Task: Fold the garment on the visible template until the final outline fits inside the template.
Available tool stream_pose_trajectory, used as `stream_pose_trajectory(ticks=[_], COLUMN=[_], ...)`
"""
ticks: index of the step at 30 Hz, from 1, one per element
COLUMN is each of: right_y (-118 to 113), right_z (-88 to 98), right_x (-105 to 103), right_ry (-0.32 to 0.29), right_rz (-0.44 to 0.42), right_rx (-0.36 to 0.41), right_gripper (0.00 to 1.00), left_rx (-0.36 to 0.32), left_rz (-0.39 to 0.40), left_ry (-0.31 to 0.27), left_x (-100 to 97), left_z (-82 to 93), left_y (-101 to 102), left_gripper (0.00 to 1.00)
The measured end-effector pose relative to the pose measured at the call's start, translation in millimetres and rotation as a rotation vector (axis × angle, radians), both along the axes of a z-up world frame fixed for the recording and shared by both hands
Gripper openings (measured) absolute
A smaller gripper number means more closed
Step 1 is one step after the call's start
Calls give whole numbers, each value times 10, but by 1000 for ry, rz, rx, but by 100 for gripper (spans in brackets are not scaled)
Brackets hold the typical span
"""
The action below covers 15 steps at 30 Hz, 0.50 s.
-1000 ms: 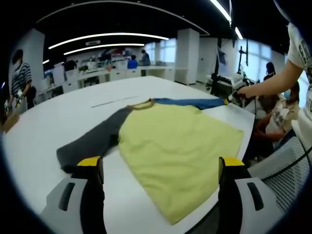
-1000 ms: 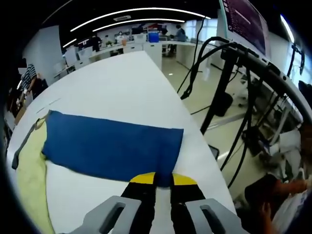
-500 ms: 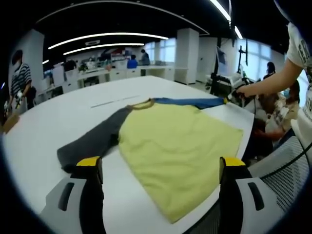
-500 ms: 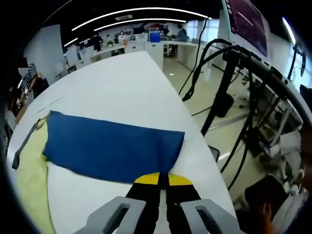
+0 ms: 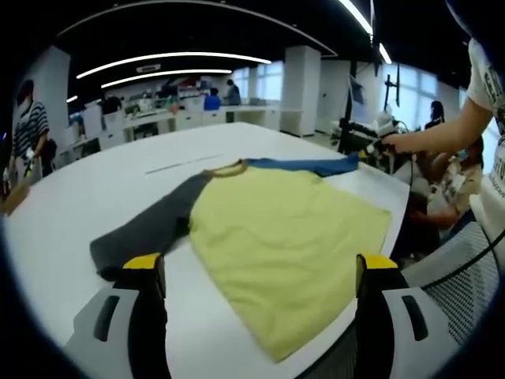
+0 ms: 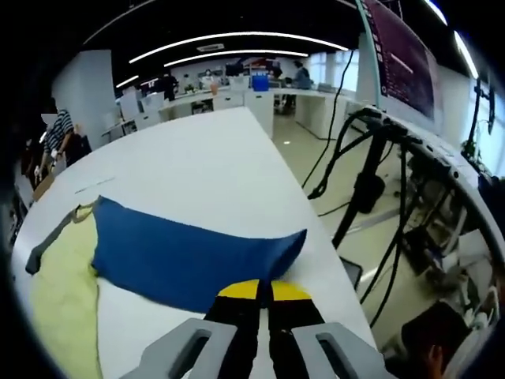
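Office hall, long ceiling lights, desks and people at the back. Up front a big white tabletop (image 5: 71,213) carries the shirt (image 5: 284,237), spread flat: yellow body, grey sleeve (image 5: 146,233) reaching toward the left hand-held gripper (image 5: 260,276), blue sleeve (image 6: 189,253) stretched out the opposite way, so the sleeves make one long line across the tabletop, collar on the far side in the left gripper view. Left hand-held gripper hovers wide open over the near edge, nothing in it, hem lying just ahead between its jaws. Right hand-held gripper (image 6: 263,290) has its yellow tips pressed together on the blue cuff at the tabletop's edge; the cuff end rises off the surface. Beyond it, a stand with cables.
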State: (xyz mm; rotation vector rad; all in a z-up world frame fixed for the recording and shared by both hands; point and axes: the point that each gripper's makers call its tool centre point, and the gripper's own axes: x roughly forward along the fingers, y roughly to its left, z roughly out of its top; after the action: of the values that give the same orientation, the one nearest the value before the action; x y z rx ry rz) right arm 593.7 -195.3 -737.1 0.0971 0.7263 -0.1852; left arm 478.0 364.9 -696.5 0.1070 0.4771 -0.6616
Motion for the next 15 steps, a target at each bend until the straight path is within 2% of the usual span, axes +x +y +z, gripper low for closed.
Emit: stream_pose_trajectory(ticks=[15], right_y=[265], right_z=[258], right_x=[271], right_ry=[-97], right_rz=[102], right_rx=[-4], right_gripper=[0], left_rx=[-2], left_rz=[-3], left_ry=[-9], left_x=[-28], left_z=[26], left_y=[0], left_gripper=[97])
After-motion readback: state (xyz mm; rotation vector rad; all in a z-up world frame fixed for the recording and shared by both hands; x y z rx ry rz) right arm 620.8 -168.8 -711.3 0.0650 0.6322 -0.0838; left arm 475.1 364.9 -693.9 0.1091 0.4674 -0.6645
